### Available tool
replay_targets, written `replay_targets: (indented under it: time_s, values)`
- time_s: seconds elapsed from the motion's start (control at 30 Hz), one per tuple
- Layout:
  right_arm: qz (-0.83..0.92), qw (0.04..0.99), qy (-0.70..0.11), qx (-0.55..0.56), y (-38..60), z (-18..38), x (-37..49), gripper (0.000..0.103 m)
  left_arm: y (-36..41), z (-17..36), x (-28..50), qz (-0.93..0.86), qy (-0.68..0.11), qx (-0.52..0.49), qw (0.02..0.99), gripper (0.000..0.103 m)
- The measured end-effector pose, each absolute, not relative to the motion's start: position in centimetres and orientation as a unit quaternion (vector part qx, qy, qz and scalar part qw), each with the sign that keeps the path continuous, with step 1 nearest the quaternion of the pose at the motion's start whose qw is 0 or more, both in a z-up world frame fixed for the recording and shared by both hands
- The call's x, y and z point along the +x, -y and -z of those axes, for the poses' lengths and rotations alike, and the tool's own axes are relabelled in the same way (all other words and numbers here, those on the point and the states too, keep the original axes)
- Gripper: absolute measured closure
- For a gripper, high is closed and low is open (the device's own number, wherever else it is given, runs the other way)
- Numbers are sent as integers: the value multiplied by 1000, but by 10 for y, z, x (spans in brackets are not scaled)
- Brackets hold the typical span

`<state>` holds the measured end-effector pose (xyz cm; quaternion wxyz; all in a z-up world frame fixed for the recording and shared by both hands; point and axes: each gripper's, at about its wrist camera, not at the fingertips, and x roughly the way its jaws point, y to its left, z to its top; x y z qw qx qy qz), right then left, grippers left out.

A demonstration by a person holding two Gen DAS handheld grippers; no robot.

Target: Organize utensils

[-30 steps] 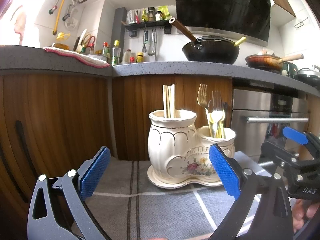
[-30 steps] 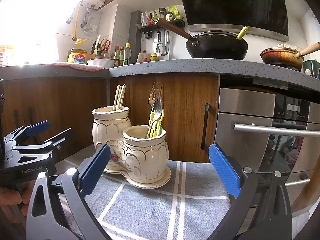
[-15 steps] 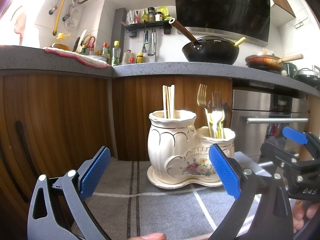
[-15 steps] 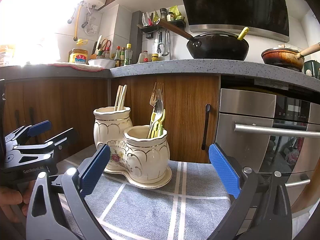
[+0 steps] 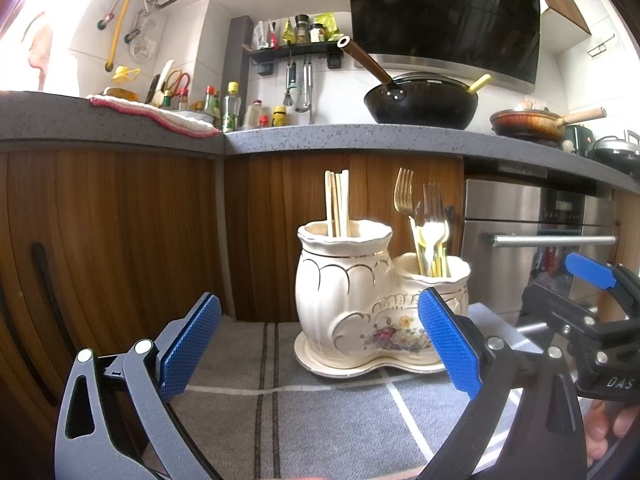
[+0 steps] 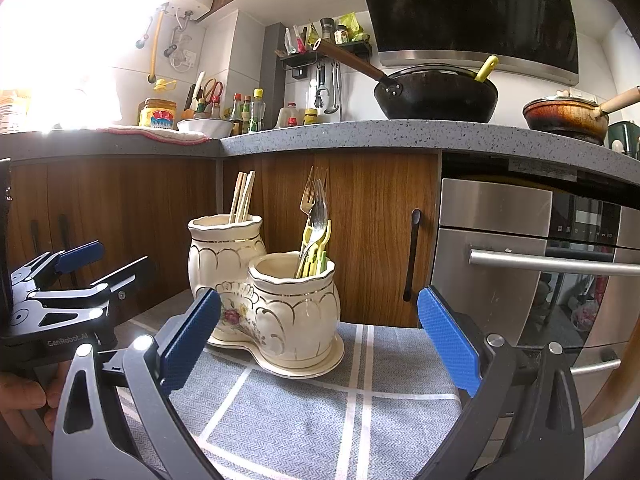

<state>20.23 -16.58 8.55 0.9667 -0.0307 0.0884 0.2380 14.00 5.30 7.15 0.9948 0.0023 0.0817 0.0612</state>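
Observation:
A cream ceramic double utensil holder [image 5: 360, 304] stands on a grey checked cloth [image 5: 304, 420]; it also shows in the right wrist view [image 6: 276, 300]. Its taller pot holds wooden chopsticks [image 5: 338, 204], the lower pot holds forks and green-handled utensils [image 5: 428, 232]. My left gripper [image 5: 320, 340] is open and empty, just in front of the holder. My right gripper [image 6: 320, 340] is open and empty, to the holder's right and nearer. Each gripper shows at the edge of the other's view.
Wooden cabinet doors [image 5: 120, 240] and a steel oven with a bar handle [image 6: 552, 268] stand behind the cloth. Above is a grey counter [image 5: 360, 136] with a black wok [image 5: 420, 104], a pan, bottles and hanging tools.
Almost nothing has moved. The right wrist view has drifted slightly; both grippers stay open and empty.

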Motion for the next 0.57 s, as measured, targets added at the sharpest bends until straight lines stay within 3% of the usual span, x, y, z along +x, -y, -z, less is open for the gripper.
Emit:
replay_targets:
  time_s: [0.57]
  values:
    - [-238, 967, -89, -30, 166, -86, 201, 6, -52, -70, 140, -60, -81, 3, 995, 5]
